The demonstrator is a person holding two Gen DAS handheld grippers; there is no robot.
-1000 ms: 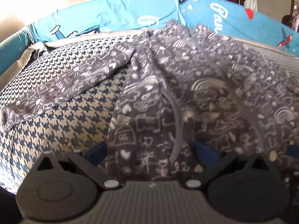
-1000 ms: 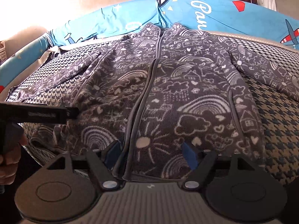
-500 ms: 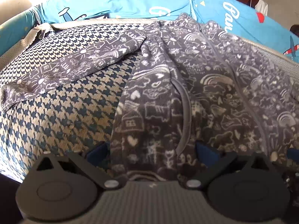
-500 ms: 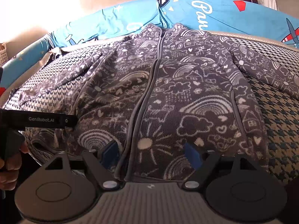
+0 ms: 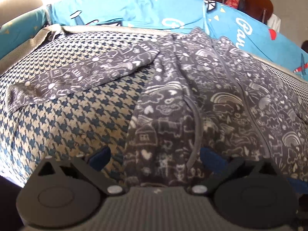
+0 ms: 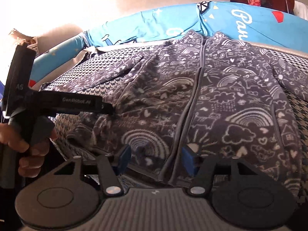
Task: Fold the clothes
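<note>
One doodle-print fleece jacket (image 6: 221,100) spread on houndstooth bed (image 5: 80,119), two grippers, left (image 5: 156,158) and right (image 6: 156,158), jaws spread over hem.

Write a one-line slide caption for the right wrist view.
Open right gripper at the hem of a zipped grey doodle-print fleece jacket spread on a houndstooth cover; left gripper reaches its side.

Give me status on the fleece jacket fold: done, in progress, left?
Done: the zipped fleece jacket lies front-up on the houndstooth cover, sleeve spread out. In hand: both grippers, left gripper and right gripper, are open at the hem, nothing pinched. Left: every fold; no sleeve or side is turned in yet.
</note>
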